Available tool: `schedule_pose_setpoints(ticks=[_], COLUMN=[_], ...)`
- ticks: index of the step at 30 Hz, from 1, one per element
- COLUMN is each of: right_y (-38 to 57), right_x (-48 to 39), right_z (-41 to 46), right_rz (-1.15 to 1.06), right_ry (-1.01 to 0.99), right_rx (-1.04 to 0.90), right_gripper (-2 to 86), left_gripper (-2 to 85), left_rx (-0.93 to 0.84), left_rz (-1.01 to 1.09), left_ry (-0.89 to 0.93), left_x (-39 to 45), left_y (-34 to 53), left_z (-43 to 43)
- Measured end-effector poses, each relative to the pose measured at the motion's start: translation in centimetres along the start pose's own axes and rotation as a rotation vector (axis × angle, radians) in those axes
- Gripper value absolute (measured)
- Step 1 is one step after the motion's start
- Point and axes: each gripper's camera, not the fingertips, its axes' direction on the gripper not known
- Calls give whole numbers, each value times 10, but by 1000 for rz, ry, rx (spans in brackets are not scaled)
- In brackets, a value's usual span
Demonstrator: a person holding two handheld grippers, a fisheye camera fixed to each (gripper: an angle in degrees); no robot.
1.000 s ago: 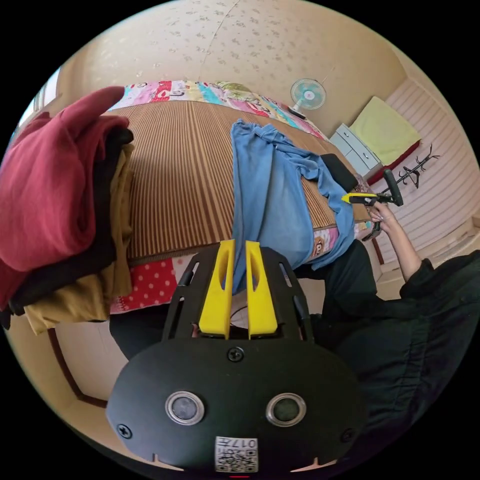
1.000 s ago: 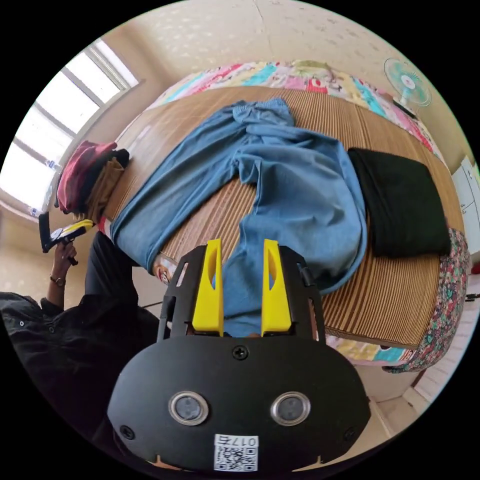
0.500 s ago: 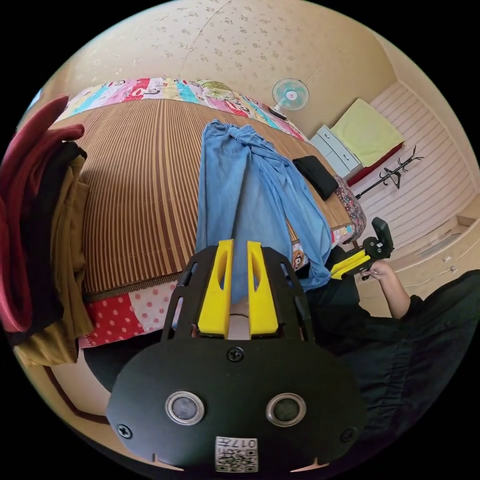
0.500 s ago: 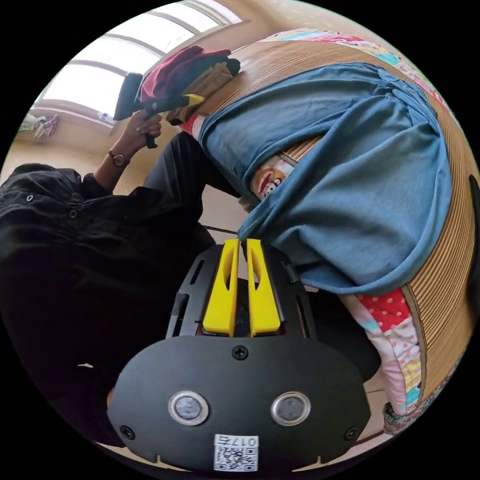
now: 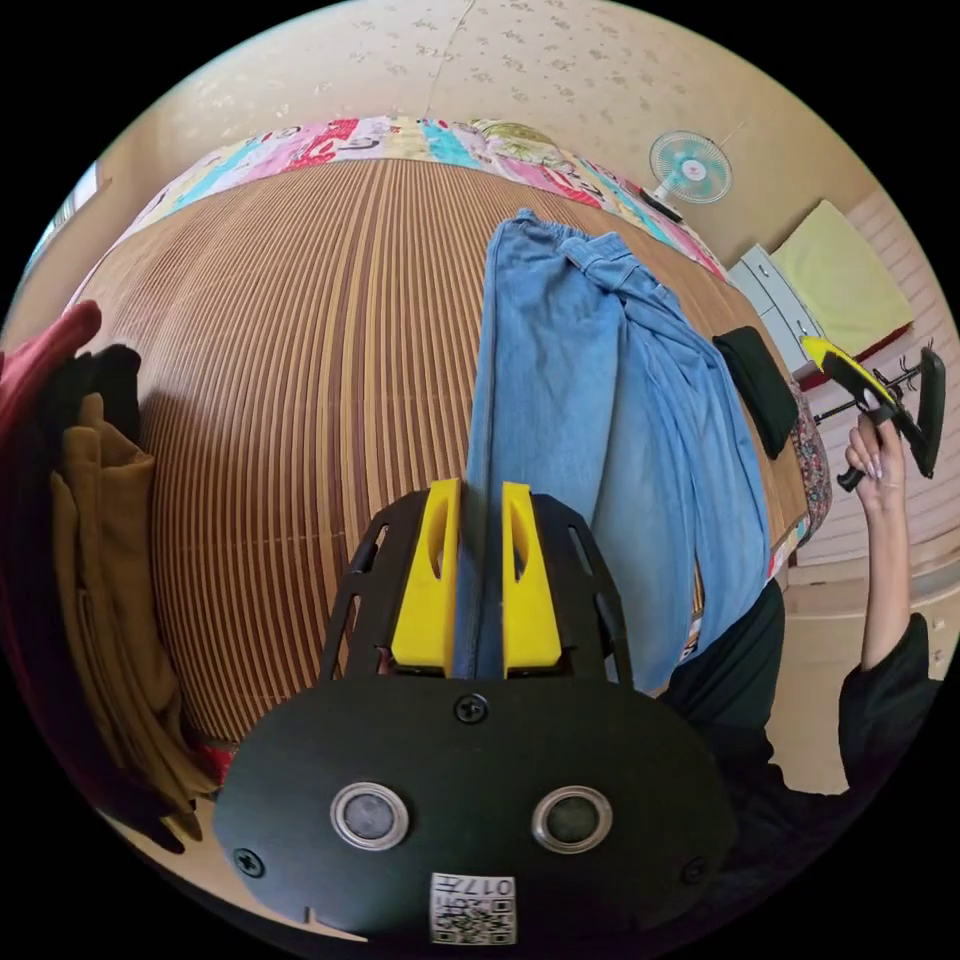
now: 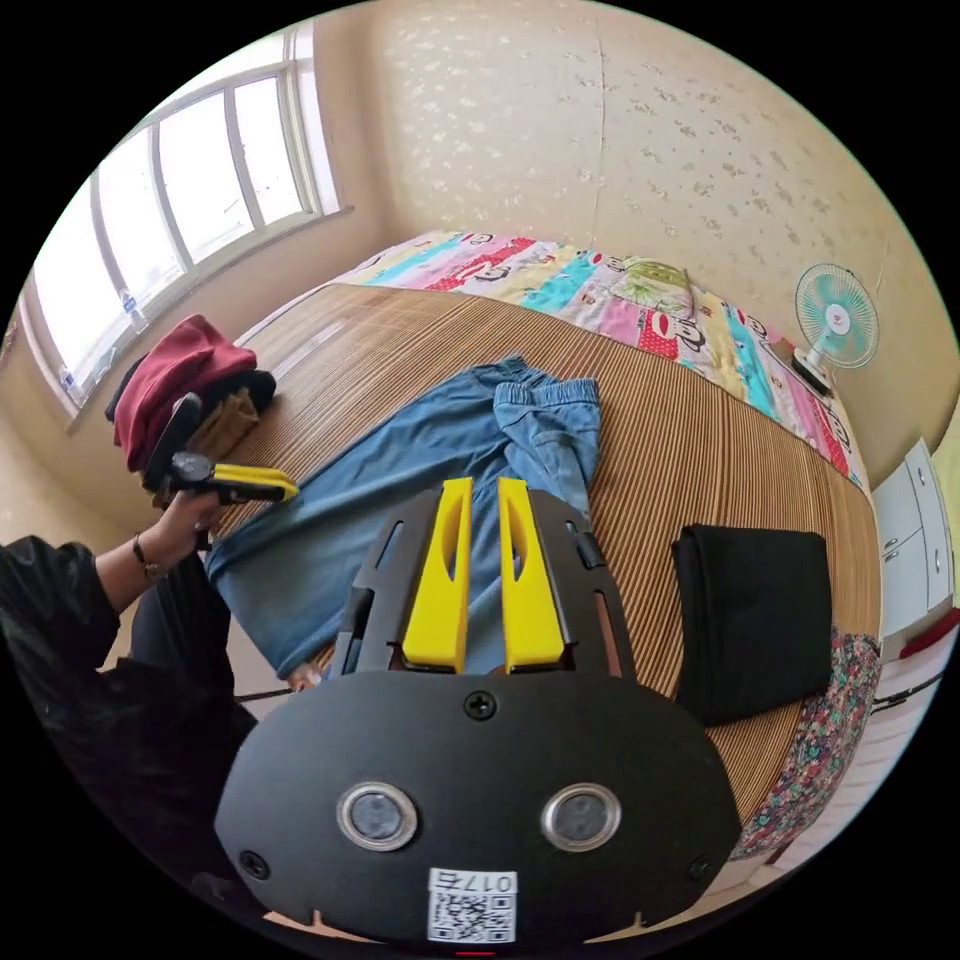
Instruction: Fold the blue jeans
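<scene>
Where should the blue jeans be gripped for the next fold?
Probably at the leg hems hanging over the mat's near edge, approached from the person's side: the blue jeans lie lengthwise, waistband far, so the loose hems are easy to pinch.

**Second leg laid over the first**

The blue jeans (image 6: pixel 440 480), spread apart a second ago, now lie with one leg stacked on the other. The left claw (image 5: pixel 476 575) has closed on the hem; the right claw (image 6: pixel 470 575) has let go and lifted clear.

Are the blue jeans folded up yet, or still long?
Half folded. The blue jeans lie lengthwise on the striped mat with one leg laid over the other, still full length, hems hanging off the edge.
</scene>
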Motion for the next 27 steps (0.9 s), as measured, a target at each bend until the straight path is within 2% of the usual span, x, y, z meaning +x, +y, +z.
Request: schedule_pose_setpoints(ticks=[5,8,10,12,15,18,22,26,27], right_y=[-83,-113,-122,-124,-125,-127,-96,-45,-22], right_x=[-20,-33,-47,-52,-47,-12,60,151,175], right_z=[74,137,181,202,201,156,80,70,69], right_rz=[-77,-98,-142,-174,-222,-93,118,332,432], right_ry=[33,66,224,297,263,255,406,439,500], right_rx=[-118,-273,-385,-442,-451,-302,-60,-165,-199], right_gripper=[100,116,119,103,41,29,31,53,62], left_gripper=[51,52,51,51,51,49,48,51,51], left_rx=[-13,-12,7,28,73,109,125,137,134], left_rz=[6,-3,-2,7,51,119,168,204,220], left_ry=[16,28,47,52,88,140,112,134,128], left_x=[3,3,7,12,23,36,57,82,92], left_y=[8,2,-4,-10,-28,-63,-126,-169,-180], left_z=[3,-1,-6,-9,-10,-5,10,24,30])
